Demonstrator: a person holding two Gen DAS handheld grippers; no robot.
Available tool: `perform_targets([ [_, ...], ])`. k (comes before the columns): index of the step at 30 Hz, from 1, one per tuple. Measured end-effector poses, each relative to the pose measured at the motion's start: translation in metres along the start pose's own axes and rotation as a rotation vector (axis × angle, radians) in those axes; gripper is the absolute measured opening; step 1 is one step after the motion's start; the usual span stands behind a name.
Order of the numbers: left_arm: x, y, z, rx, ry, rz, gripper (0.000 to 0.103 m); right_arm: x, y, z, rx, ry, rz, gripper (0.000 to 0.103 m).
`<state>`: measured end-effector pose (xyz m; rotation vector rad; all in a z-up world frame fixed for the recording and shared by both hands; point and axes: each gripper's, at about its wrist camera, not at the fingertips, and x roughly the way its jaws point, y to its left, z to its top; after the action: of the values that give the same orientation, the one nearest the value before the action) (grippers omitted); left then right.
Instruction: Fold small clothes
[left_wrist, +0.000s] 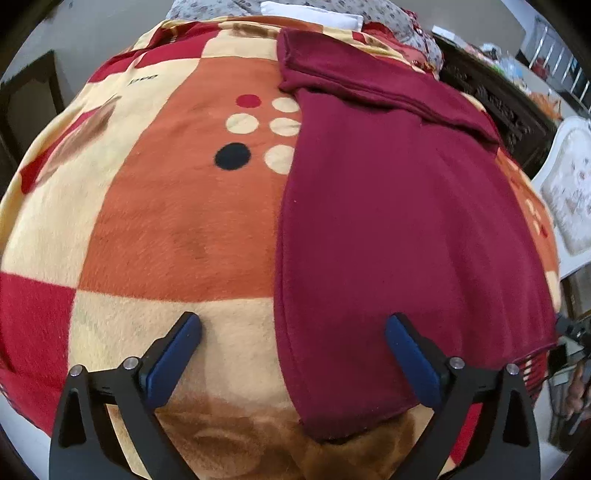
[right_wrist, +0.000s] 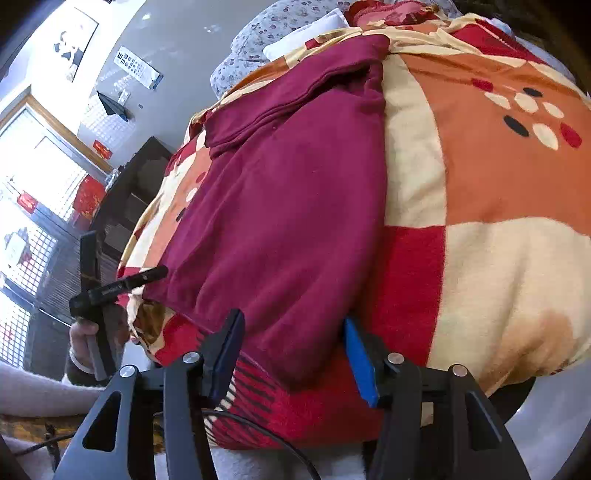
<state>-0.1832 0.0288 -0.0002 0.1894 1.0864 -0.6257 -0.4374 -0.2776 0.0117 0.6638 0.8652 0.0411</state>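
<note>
Garment: maroon knit top (left_wrist: 399, 229), soft, matte, slightly fuzzy; lies flat on the blanket as a long folded panel, one sleeve laid across its far end, hem at the near bed edge.
Garment edges: long side forms a rounded, doubled fold; stitched seam line runs just inside it; sleeve cuff shows ribbing.
Blanket (left_wrist: 155, 206): plush fleece with short nap, large blocks of orange, cream and red, a cluster of round cream, red and black dots; covers the bed and drapes over its near edge.
Left tool (left_wrist: 293, 328): black angular arms, blue flat pads; jaws spread wide, gripping nothing; one pad over bare cream blanket, the other over the maroon knit, with the garment's long fold between them.
Right tool (right_wrist: 291, 325): same build; jaws parted, pads not pressing; they straddle the garment's near corner above the hem, where fabric bulges between them.
Far end of bed: grey floral fabric (left_wrist: 207, 9) and a white pillow (left_wrist: 314, 13).
Room: dark carved wooden furniture (left_wrist: 491, 96) beside the bed.
</note>
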Motion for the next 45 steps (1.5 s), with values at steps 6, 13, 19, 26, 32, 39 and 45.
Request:
perform_targets([
  [6,0.004,-0.005,-0.002,0.033,-0.011,0.040,0.102,0.002,0.002,0.001,0.000,0.005,0.002,0.062],
  [13,0.003,-0.005,-0.003,0.036,-0.013,0.036,0.102,0.003,0.006,0.003,-0.003,0.006,0.001,0.069],
  [19,0.005,-0.007,-0.004,0.037,-0.013,0.042,0.103,0.004,0.007,0.003,0.000,0.004,0.002,0.070],
  [26,0.006,-0.010,-0.005,0.063,-0.012,0.047,0.103,0.009,0.011,0.006,-0.033,0.033,0.020,0.064],
  [32,-0.003,-0.017,-0.008,0.142,-0.026,0.016,0.051,0.023,0.012,0.012,-0.060,0.079,0.086,0.029],
  [39,-0.012,-0.015,0.010,0.141,0.019,-0.106,0.008,0.013,0.008,0.036,-0.032,0.015,0.232,0.018],
  [45,-0.038,-0.013,0.036,0.138,-0.060,-0.155,0.008,-0.009,0.016,0.054,-0.065,-0.082,0.265,0.016],
])
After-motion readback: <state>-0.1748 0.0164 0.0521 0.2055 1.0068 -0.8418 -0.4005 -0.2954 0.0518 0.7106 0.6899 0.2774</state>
